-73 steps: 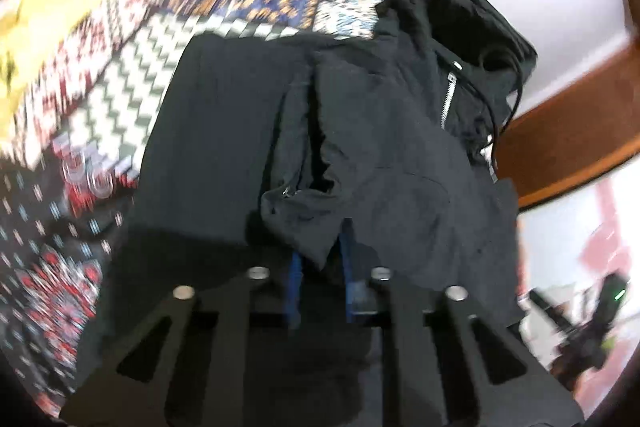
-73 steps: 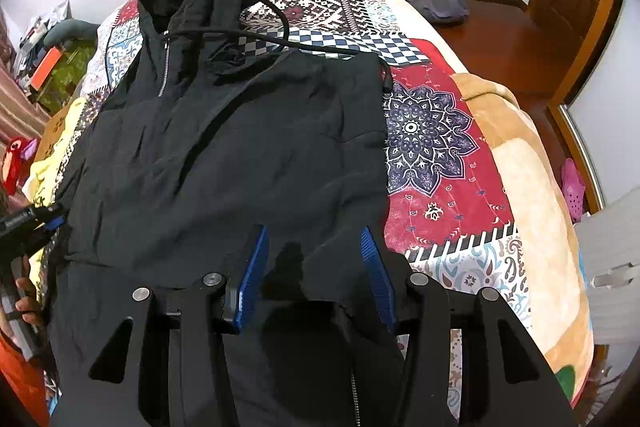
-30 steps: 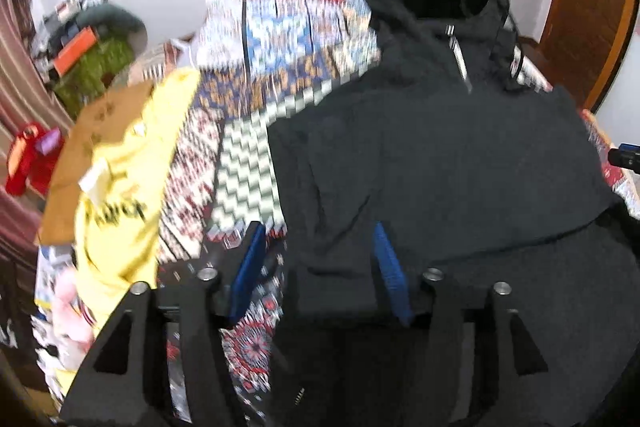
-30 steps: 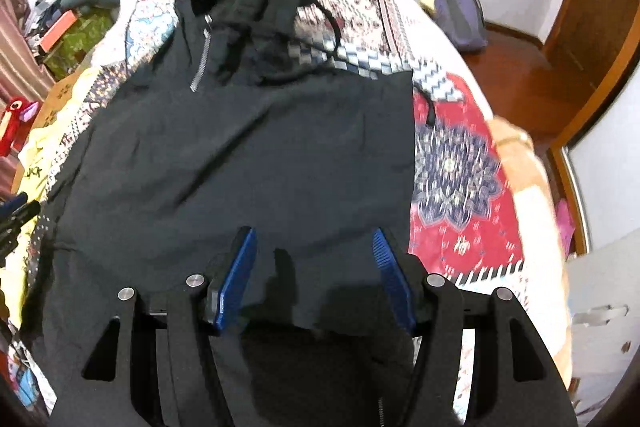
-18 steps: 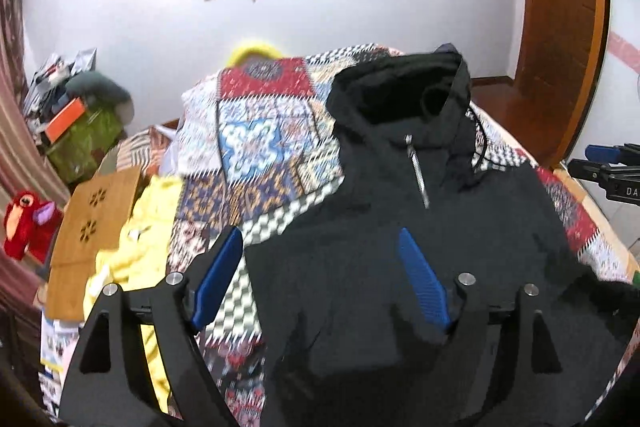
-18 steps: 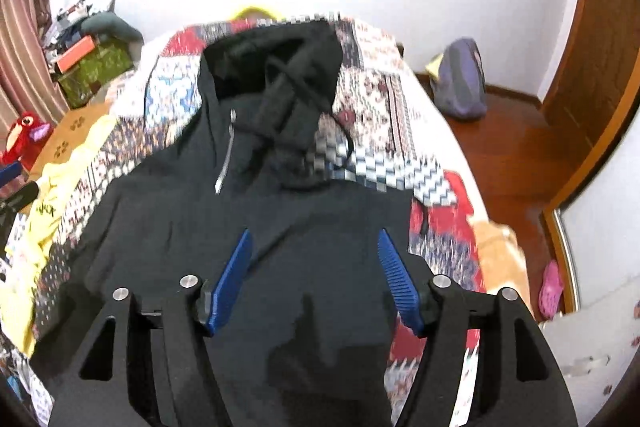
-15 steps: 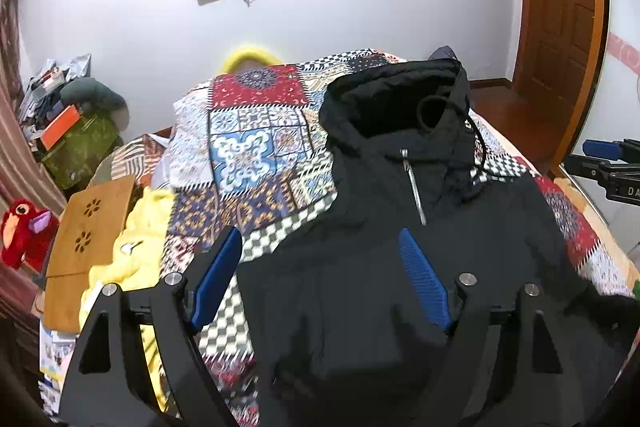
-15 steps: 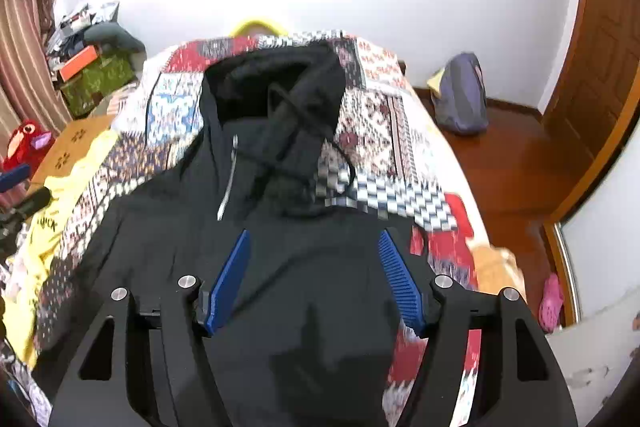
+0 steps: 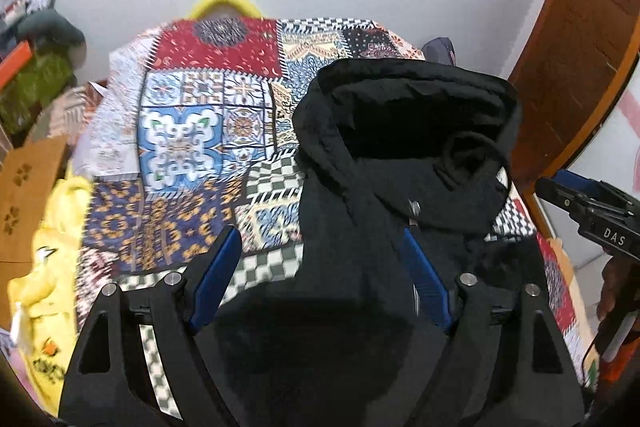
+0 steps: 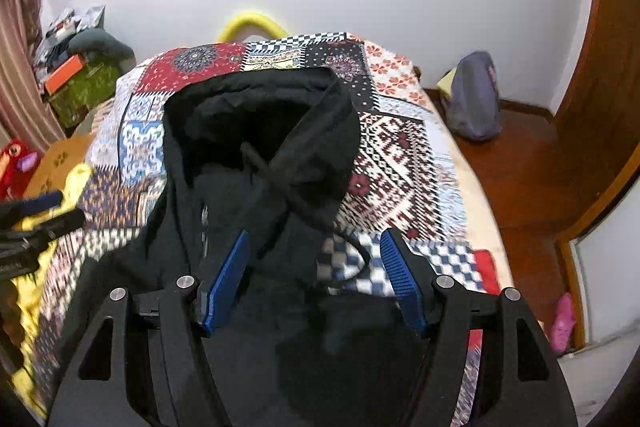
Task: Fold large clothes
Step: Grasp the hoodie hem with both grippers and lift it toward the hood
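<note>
Patchwork quilt [image 9: 208,131] covers the bed against a white wall, a black hoodie [image 9: 400,155] lies flat on it with hood toward the wall, and your left tool [image 9: 320,267] and right tool [image 10: 316,263] hover above it, both spread wide, gripping nothing.

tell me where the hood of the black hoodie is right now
The hood lies open on the patchwork quilt at the far end of the black hoodie, toward the white wall, ahead of both open tools in each wrist view.
</note>
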### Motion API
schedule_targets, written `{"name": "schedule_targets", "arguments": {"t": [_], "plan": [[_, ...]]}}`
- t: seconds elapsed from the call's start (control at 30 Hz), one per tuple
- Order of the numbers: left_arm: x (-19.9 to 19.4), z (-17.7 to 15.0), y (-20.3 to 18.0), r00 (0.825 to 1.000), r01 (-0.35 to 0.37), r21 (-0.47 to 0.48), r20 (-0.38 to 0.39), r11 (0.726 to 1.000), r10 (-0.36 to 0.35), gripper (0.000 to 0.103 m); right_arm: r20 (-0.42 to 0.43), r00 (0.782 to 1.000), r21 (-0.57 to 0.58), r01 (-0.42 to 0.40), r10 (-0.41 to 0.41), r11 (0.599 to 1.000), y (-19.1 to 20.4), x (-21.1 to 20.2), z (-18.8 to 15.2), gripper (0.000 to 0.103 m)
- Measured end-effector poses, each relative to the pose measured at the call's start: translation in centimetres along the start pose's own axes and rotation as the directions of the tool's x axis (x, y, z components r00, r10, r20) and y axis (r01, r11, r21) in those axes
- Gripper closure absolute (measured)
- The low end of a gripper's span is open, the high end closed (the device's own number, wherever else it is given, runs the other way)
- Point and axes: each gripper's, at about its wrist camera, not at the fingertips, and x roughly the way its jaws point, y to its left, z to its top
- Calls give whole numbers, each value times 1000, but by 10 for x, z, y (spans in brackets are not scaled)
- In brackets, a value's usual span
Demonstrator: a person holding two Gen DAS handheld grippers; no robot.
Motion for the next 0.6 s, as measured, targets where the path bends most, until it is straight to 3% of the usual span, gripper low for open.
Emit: {"name": "schedule_targets", "arguments": {"t": [0.27, 0.5, 0.57, 0.6], "plan": [[65, 41, 12, 999, -20, -72, -29, 997, 18, 22, -9, 1000, 115, -29, 30, 993, -16, 39, 38, 39], [107, 61, 15, 999, -39, -116, -20, 993, 36, 22, -54, 990, 263, -109, 127, 959, -38, 73, 40, 39], [115, 62, 14, 999, -48, -116, -22, 992, 46, 28, -54, 989, 271, -116, 135, 956, -40, 79, 39, 47], [120, 62, 14, 998, -53, -109, -31, 993, 50, 41, -54, 989, 262, -117, 135, 958, -39, 82, 39, 52]]}}
